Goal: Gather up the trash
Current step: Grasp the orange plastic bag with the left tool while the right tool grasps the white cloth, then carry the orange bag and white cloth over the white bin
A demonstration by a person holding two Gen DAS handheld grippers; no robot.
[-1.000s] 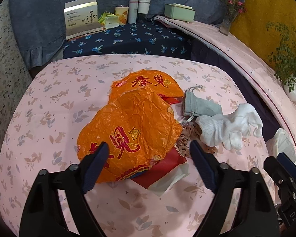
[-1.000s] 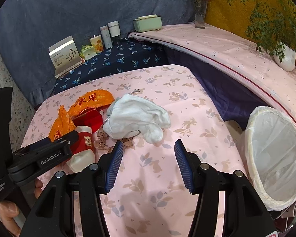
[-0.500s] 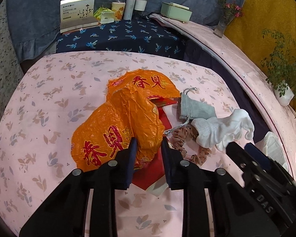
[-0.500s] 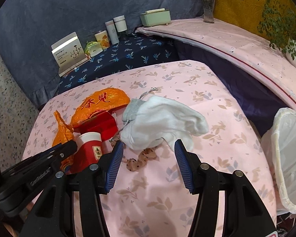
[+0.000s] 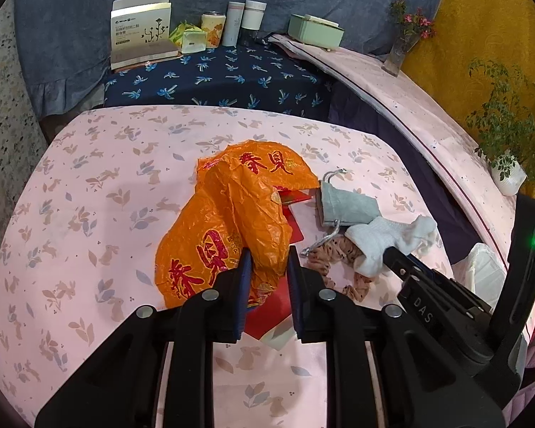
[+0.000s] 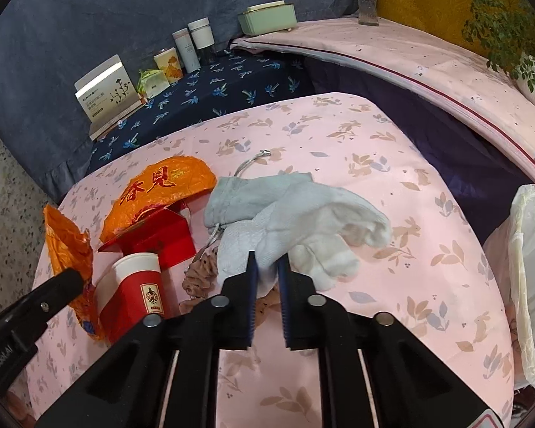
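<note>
Tongs clamp trash: left tongs [image 5: 266, 258] closing on the orange bag [image 5: 232, 228], right tongs [image 6: 267, 267] pinching the white sock [image 6: 303, 228].

Left gripper [image 5: 266, 262]: angled down, jaws closing, pads pinching a fold of the orange plastic bag [image 5: 228, 235]. Right gripper [image 6: 267, 265]: also pitched down, jaws drawn nearly together, clamped on the edge of the white sock [image 6: 303, 228]. Both grippers sit side by side, each visible at the edge of the other's wrist view.
</note>
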